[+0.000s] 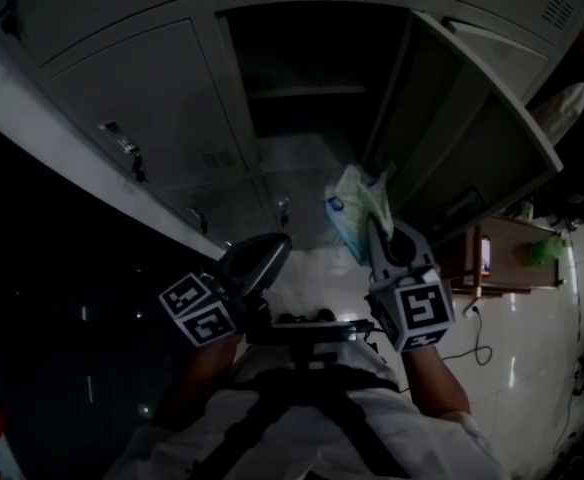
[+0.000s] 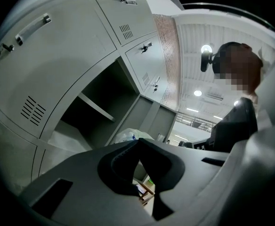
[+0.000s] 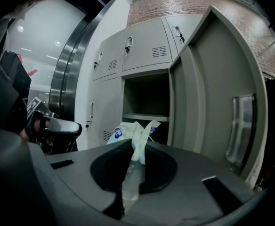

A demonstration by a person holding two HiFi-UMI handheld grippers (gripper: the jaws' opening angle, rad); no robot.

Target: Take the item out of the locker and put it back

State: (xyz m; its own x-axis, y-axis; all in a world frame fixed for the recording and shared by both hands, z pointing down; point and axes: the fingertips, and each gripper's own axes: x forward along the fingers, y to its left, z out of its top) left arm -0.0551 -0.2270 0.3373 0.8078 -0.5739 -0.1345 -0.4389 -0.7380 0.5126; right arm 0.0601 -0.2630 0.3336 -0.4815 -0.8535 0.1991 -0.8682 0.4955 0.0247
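Holding a crumpled plastic bag [image 3: 136, 132] in the right gripper [image 1: 375, 232]: jaws are pinched down on the bag's lower end, almost fully together. The rest of the bag sticks up past the tips. It is whitish-green with a blue label patch on one side.

Bag location: outside the locker, in the air in front of the open compartment [image 1: 302, 63] and near the bottom edge of its opening. It touches neither the shelf [image 1: 307, 91] nor the door.

Locker door [image 1: 472, 118] is swung wide to the right in the head view. The compartment is dark inside, with one shelf across it, and I can't see anything on that shelf.

Left gripper [image 2: 138, 141]: jaw tips touch and nothing is between them. In the head view it sits low and to the left of the right gripper, well apart from the bag, pointing toward the closed lockers [image 1: 142, 98] beside the open one.

Both forearms show at the bottom of the head view, each carrying its marker cube. A small wooden stand [image 1: 502, 258] sits on the white tiled floor, to the right past the door.
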